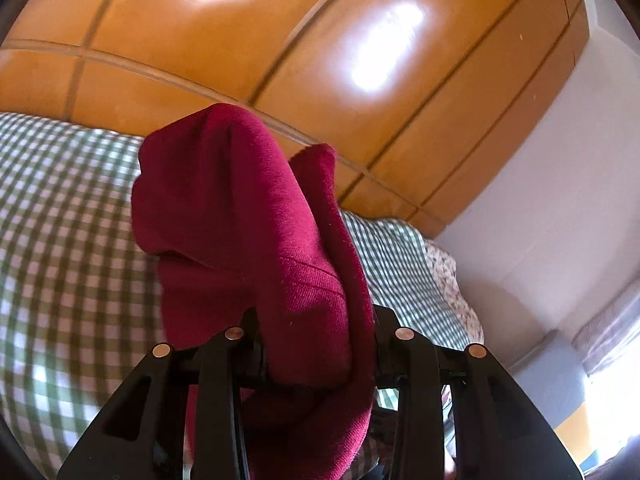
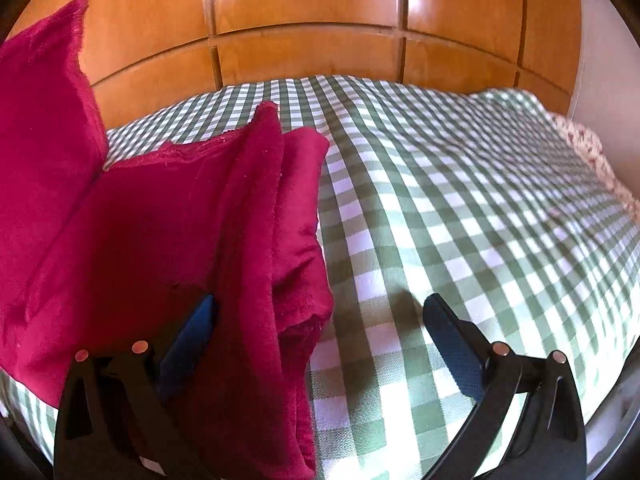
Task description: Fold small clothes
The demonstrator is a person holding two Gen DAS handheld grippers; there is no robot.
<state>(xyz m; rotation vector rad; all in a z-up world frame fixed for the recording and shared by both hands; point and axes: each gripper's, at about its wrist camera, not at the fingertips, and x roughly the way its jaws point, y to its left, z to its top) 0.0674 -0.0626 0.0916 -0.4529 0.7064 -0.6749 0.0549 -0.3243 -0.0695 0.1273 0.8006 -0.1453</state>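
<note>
We see the left gripper (image 1: 316, 344) pinching a crimson knit fabric garment (image 1: 248, 216) lifted over the green-white checked bedspread (image 2: 460, 208); right gripper (image 2: 320, 320) fingers spread, garment at 9 o'clock

My left gripper (image 1: 316, 344) is a black frame with round copper-coloured rivets. My right gripper (image 2: 320, 312) matches it, with blue-padded fingers (image 2: 452, 336).

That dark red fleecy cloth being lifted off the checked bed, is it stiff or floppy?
Probably floppy: the dark red fleecy cloth droops in soft folds over the left claw. Likely light, since a small pinch holds it up. Its fuzzy surface suggests little slipping.
</note>
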